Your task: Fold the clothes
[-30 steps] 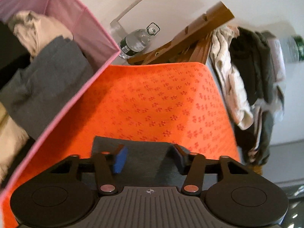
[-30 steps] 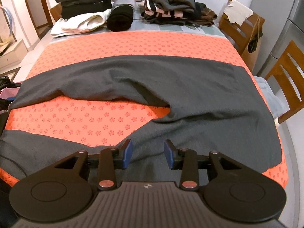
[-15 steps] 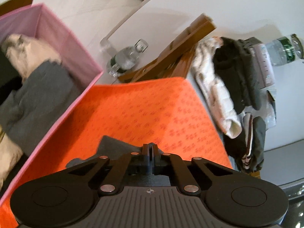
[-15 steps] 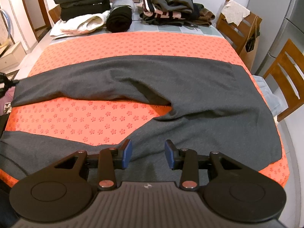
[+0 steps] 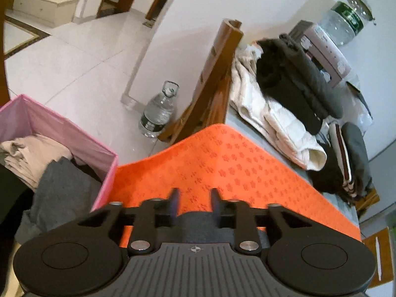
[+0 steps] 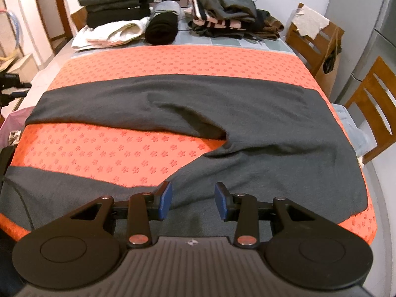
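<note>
Dark grey trousers lie spread across the orange flower-print mat, legs pointing left, waist at the right. My right gripper is open and empty, just above the near trouser leg. My left gripper is open and empty at the mat's left end, above the far leg's cuff, which shows only below the fingers. The left gripper also shows small in the right wrist view at the far left.
A pink fabric bin with clothes stands left of the table. Folded piles and a striped heap sit at the table's far end. Wooden chairs stand right. A water bottle is on the floor.
My left gripper shut on the far cuff, pulled it leftward, then opened and let it go. It tilted upward. The far leg now lies straighter. My right gripper stayed open and still.
</note>
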A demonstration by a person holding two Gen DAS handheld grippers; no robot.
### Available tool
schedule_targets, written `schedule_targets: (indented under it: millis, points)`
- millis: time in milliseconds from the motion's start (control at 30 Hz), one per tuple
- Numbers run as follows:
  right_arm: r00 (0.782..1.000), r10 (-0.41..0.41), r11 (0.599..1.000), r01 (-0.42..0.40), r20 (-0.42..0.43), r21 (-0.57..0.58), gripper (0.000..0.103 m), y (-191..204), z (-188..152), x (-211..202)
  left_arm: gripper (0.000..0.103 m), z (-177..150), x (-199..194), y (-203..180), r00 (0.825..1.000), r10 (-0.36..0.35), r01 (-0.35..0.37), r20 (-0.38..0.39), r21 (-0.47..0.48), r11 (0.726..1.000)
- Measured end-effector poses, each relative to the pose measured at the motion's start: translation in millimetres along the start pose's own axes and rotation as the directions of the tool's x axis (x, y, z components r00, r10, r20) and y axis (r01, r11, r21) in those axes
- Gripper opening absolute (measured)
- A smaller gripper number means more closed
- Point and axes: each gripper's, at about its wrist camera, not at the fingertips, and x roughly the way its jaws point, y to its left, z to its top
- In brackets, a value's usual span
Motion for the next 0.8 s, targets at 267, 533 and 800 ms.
schedule_targets:
  millis: [267,533,800]
  points:
    - [0.994,0.094,0.976,-0.102,-0.052,-0.194,0.043,13,-24,0,0.041,-21,-48,5,1.0,-0.006,0.007,-0.01,0.085,0.996]
    - [0.967,0.222,0.898,-0.252,-0.124,-0.36,0.043,31,-43,16,0.047,-73,-97,-4,0.997,-0.025,0.046,-0.071,0.321,0.946]
    - [0.95,0.282,0.844,-0.312,-0.134,-0.437,0.044,31,-37,29,0.047,-123,-129,19,0.985,0.09,-0.022,-0.149,0.405,0.914]
